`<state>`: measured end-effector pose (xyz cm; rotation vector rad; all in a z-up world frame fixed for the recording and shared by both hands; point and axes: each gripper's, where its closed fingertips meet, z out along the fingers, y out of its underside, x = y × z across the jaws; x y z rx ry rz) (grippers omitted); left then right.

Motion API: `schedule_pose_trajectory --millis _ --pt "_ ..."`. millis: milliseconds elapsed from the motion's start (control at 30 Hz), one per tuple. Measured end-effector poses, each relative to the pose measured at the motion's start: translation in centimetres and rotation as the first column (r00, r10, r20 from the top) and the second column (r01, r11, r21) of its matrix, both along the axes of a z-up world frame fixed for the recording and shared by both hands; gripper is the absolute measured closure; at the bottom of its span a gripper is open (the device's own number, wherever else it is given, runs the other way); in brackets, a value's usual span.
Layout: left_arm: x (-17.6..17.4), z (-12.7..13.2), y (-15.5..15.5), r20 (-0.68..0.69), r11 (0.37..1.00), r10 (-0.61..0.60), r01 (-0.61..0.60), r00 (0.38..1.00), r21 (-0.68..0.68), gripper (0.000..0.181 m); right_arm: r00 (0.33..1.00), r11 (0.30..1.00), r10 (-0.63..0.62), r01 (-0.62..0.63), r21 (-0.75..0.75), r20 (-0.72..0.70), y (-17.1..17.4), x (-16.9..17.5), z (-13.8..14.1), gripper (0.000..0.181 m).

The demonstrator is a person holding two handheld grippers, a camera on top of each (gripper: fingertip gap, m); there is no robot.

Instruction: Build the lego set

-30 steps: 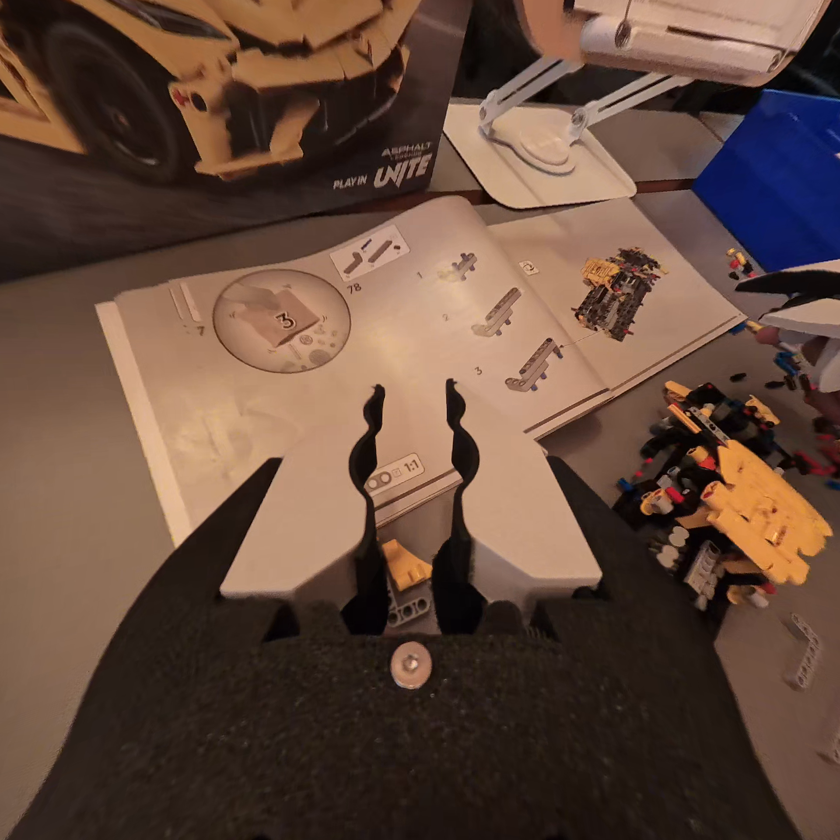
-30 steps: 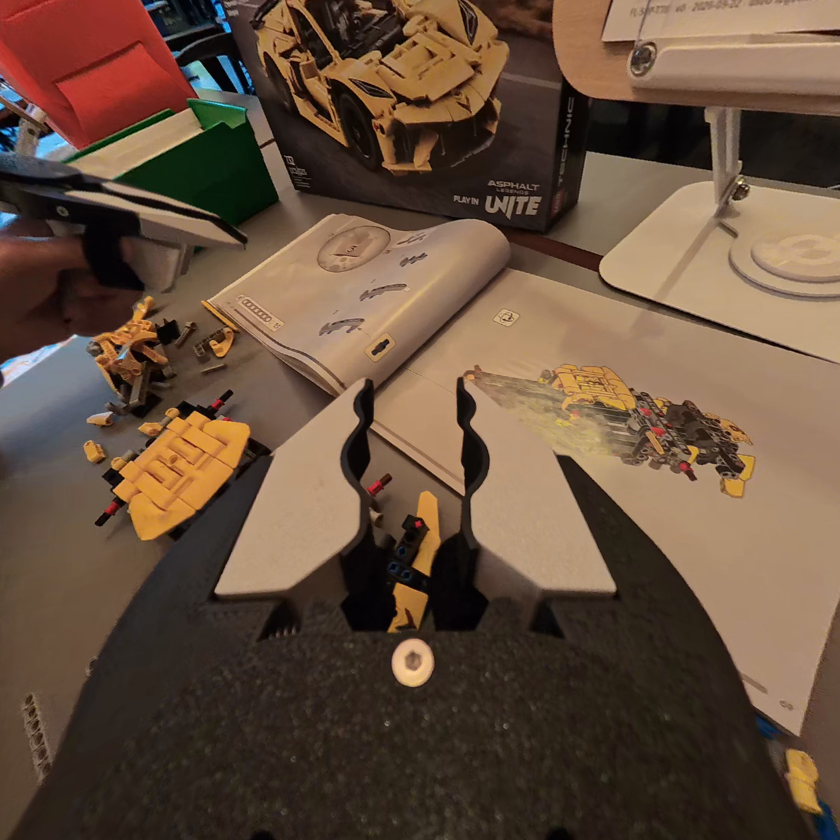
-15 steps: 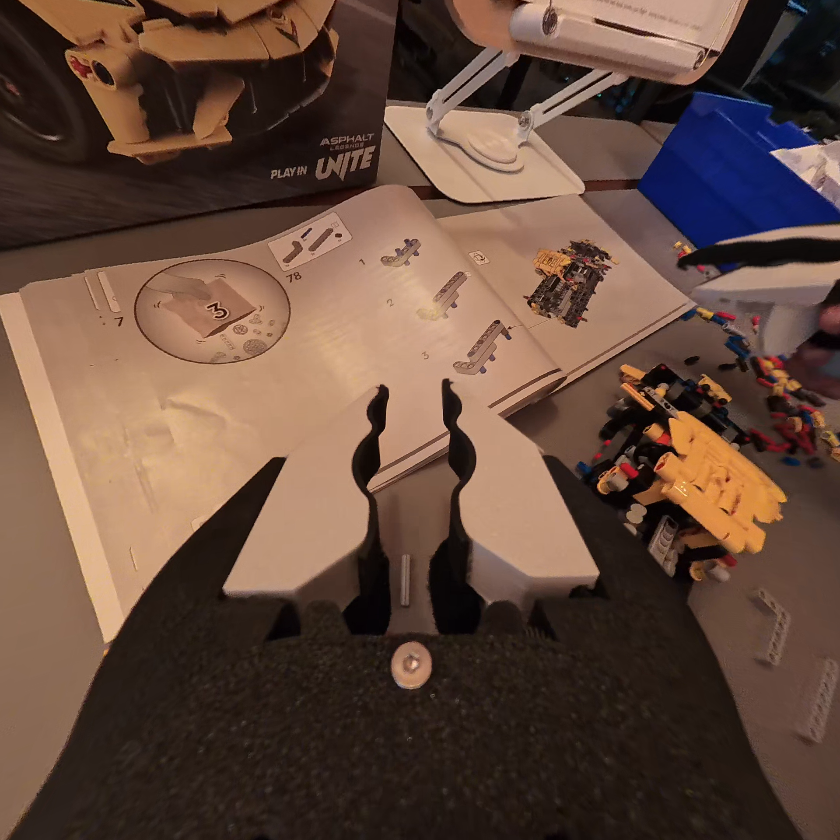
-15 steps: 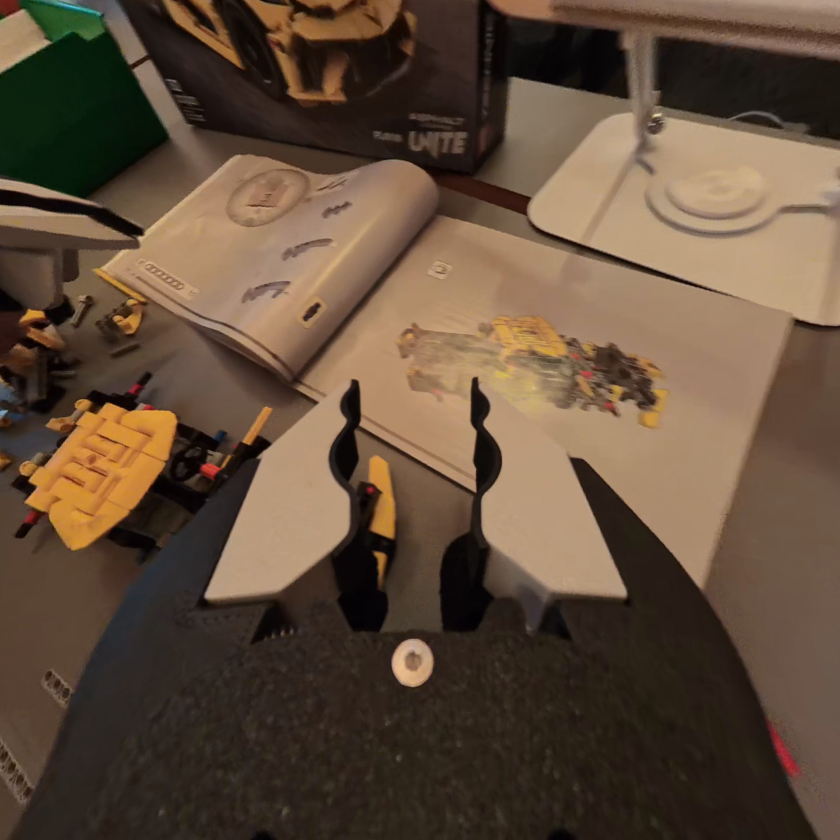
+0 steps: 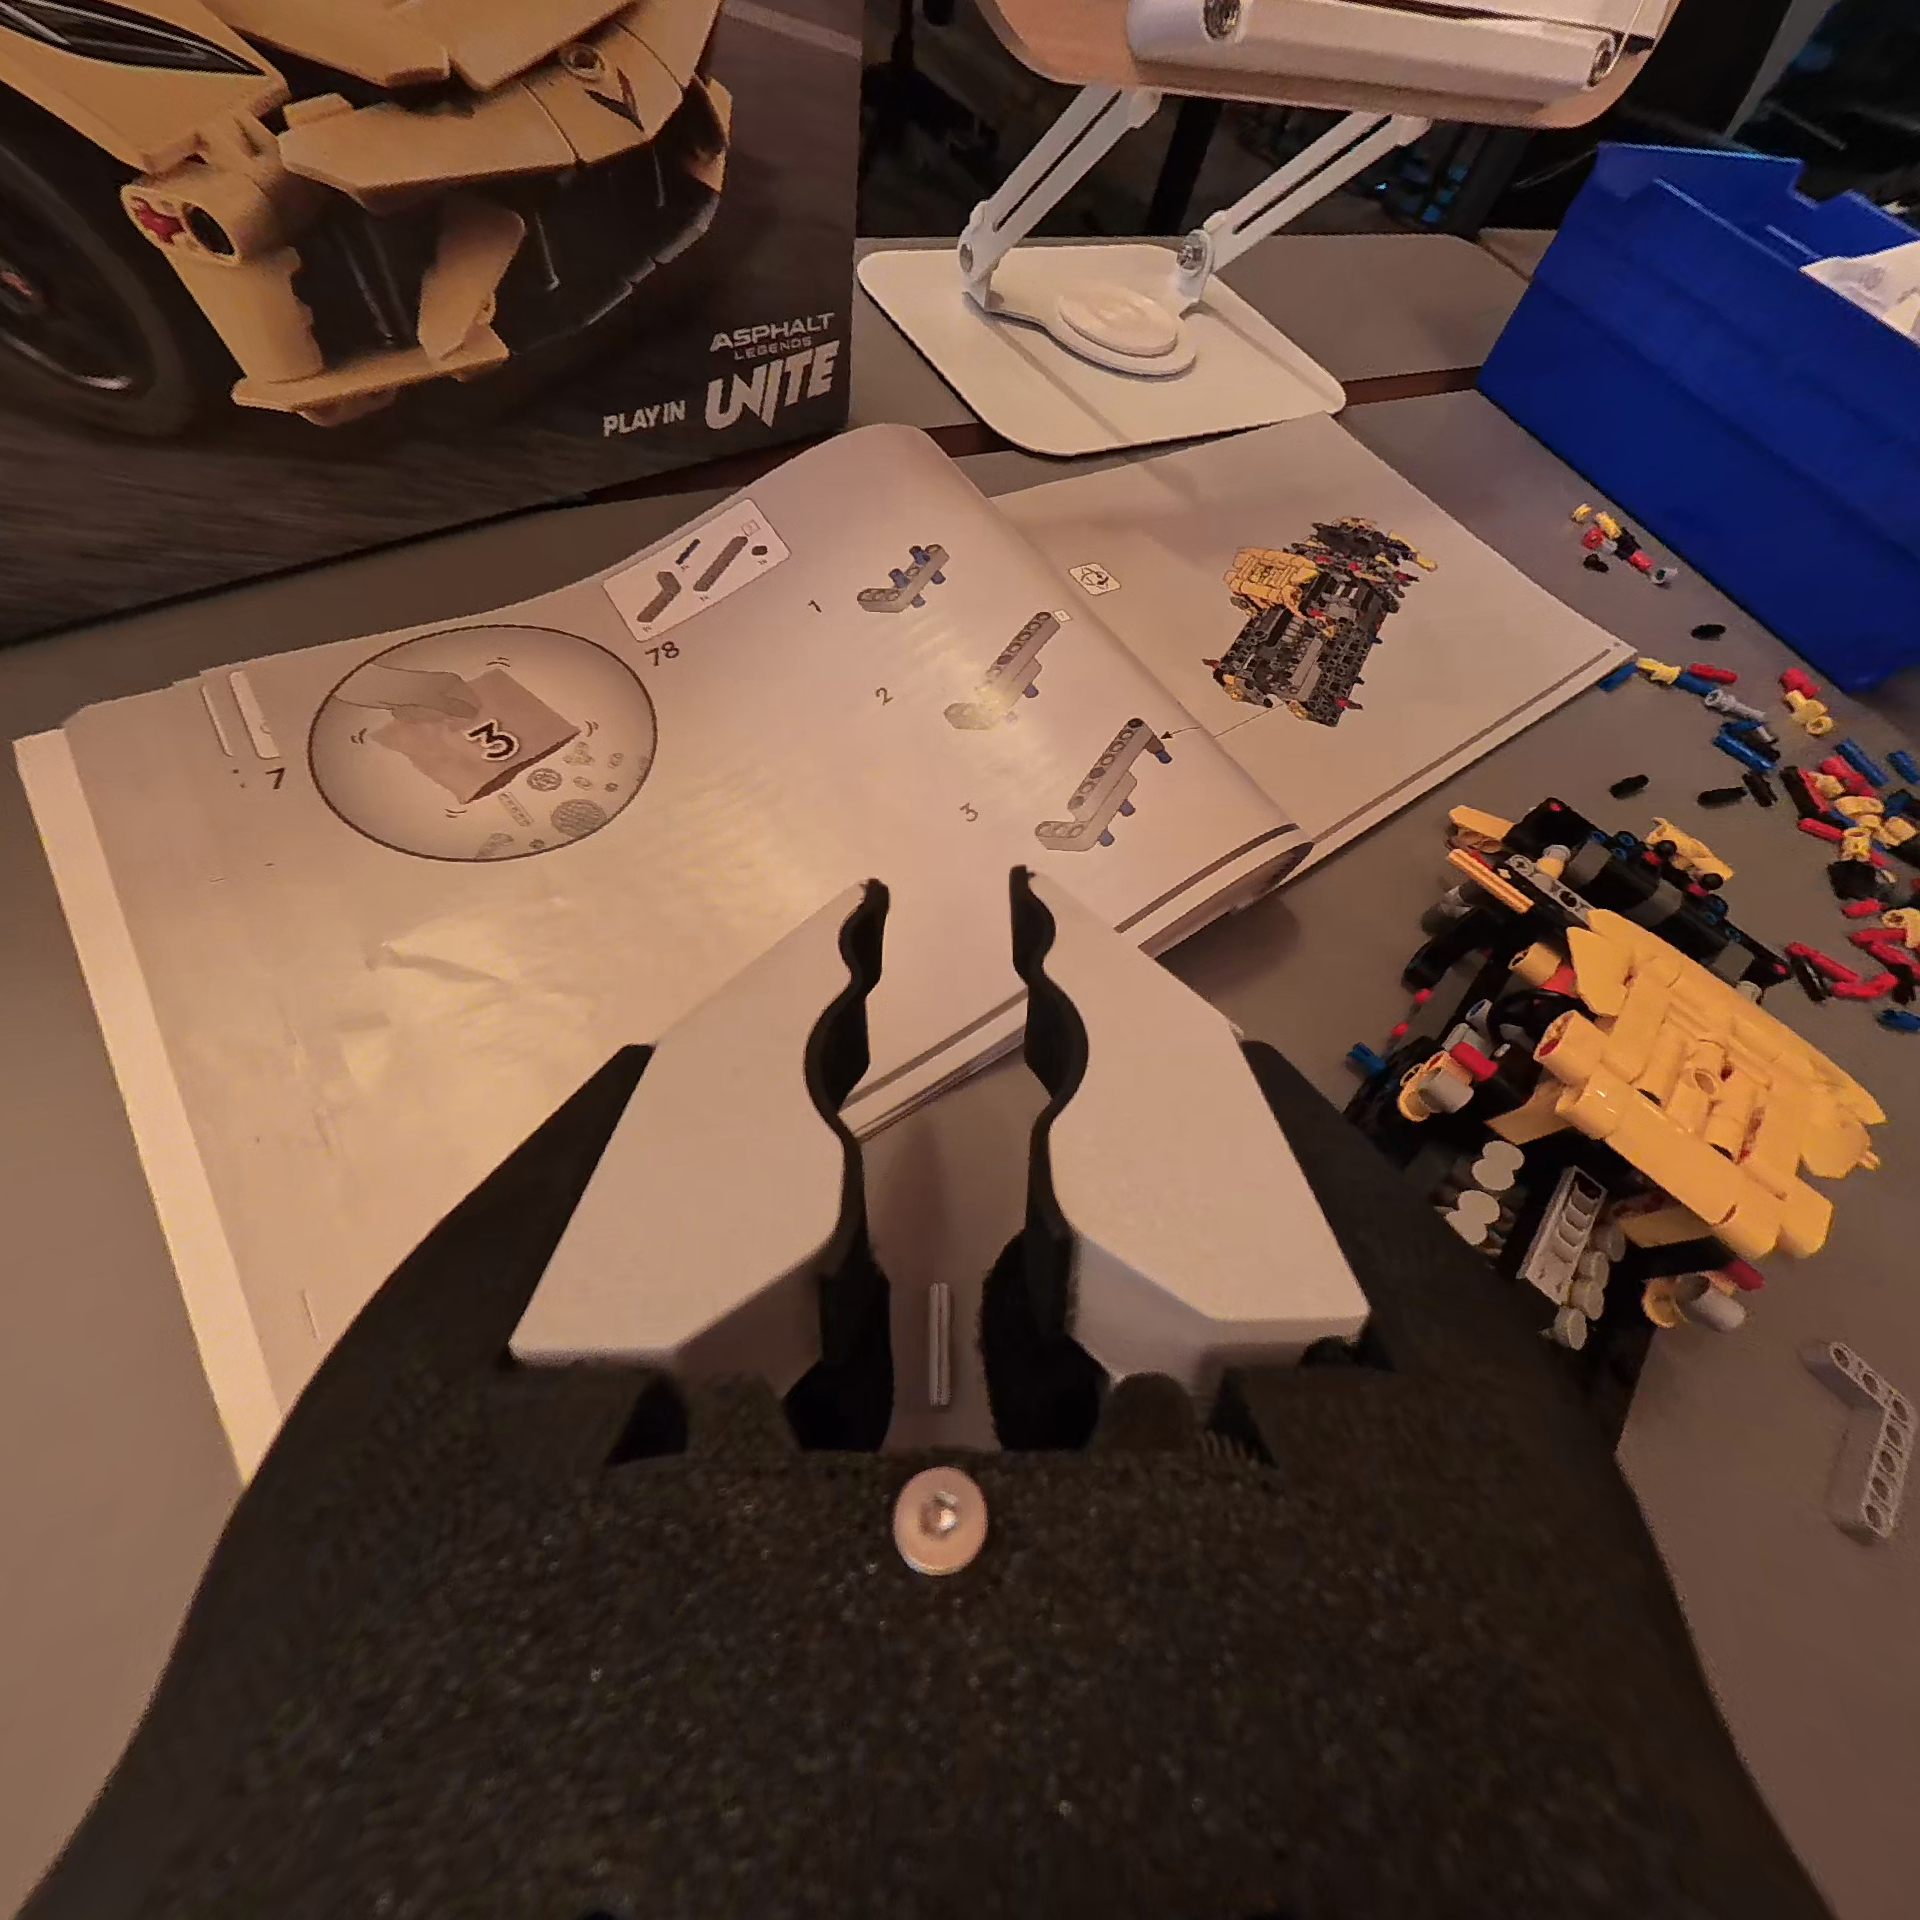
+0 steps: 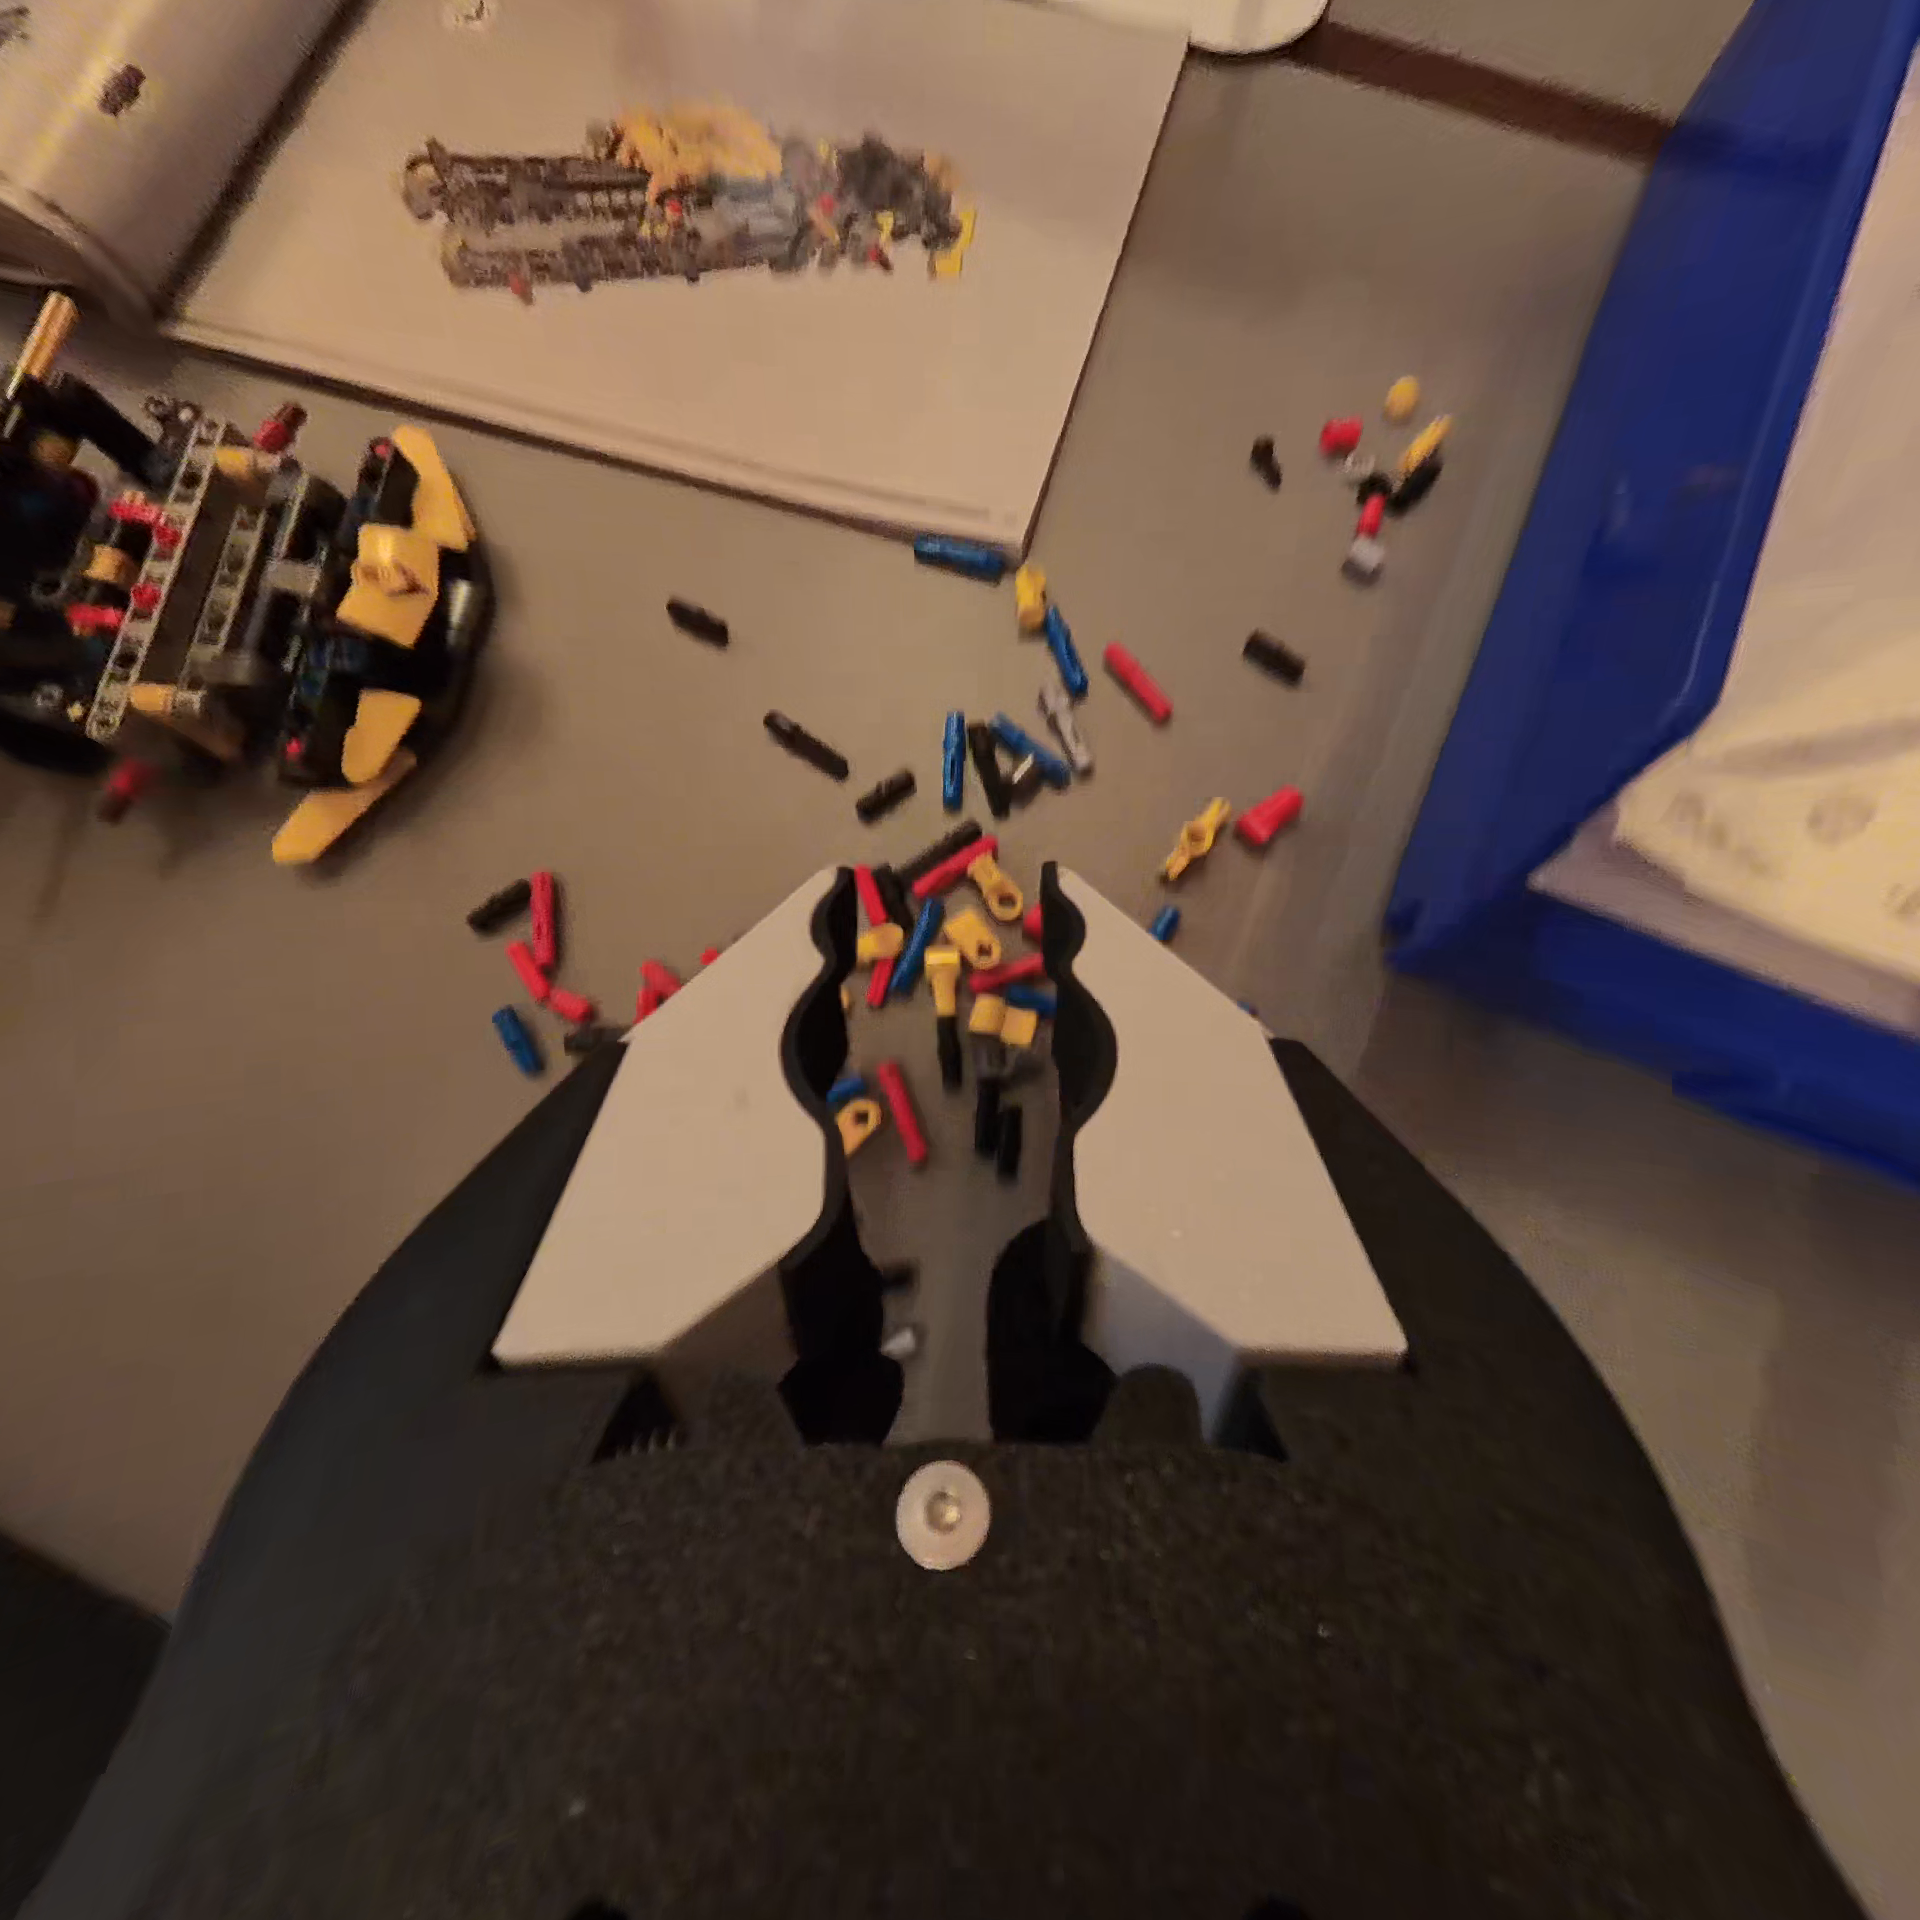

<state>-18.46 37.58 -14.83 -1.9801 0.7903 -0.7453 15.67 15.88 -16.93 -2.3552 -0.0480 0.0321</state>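
Note:
My left gripper (image 5: 949,883) is open and empty, hovering over the near edge of the open instruction booklet (image 5: 520,935). A small grey axle (image 5: 938,1343) lies on the table below its jaws. The part-built yellow and black model (image 5: 1652,1091) sits to its right; it also shows in the right wrist view (image 6: 239,603). My right gripper (image 6: 945,873) is open and empty, just above a scattered pile of small red, blue, yellow and black pins (image 6: 966,966). The pads touch none of them. The right wrist view is blurred.
A blue bin (image 6: 1621,582) stands right of the pins, also in the left wrist view (image 5: 1714,416). The set's box (image 5: 416,260) and a white stand (image 5: 1101,343) are at the back. A grey angled beam (image 5: 1870,1444) lies near the model. Tip to tip, the grippers are about 40 cm apart.
My right gripper swung right from the booklet to the pin pile; the yellow and black piece seen between its fingers is gone. My left gripper shifted slightly over the booklet, still empty.

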Motion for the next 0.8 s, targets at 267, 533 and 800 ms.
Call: schedule_pose_trajectory --millis 267,533,800 --pt "-1.0 0.6 0.7 0.028 0.999 0.037 -0.037 0.999 -0.002 0.158 0.997 0.999 -0.025 0.028 0.032 -0.067 -3.2 0.0 -1.0 0.15" --pt "-1.0 1.2 0.6 0.024 0.998 0.041 -0.042 0.999 0.036 0.159 0.941 0.945 -0.328 0.325 -0.041 -0.083 2.4 2.1 -2.6 0.153" --pt "-1.0 1.5 0.5 0.029 0.998 0.044 -0.046 0.999 0.047 0.159 0.906 0.907 -0.42 0.418 -0.044 -0.056 3.9 2.1 -3.0 0.162"
